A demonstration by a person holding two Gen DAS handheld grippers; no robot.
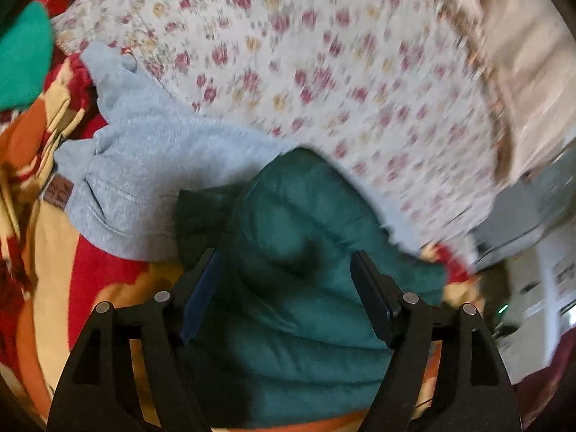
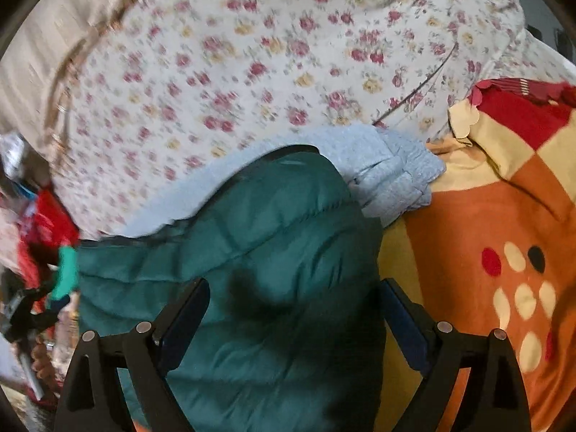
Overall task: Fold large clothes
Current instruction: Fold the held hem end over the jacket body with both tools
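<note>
A home bedroom, with clothes lying on a made bed.

Beyond the claws stretches a quilted floral bedspread, white with small red and yellow blossoms, and past it a beige cover with a trimmed edge. Under and beside the claws lies a soft blanket in red, orange and cream. A teal puffer jacket and a pale blue fleece garment lie on the bedding. To the right of the left claw, blurred white cabinets stand.

Floral bedsheet beside an orange-red patterned blanket.
</note>
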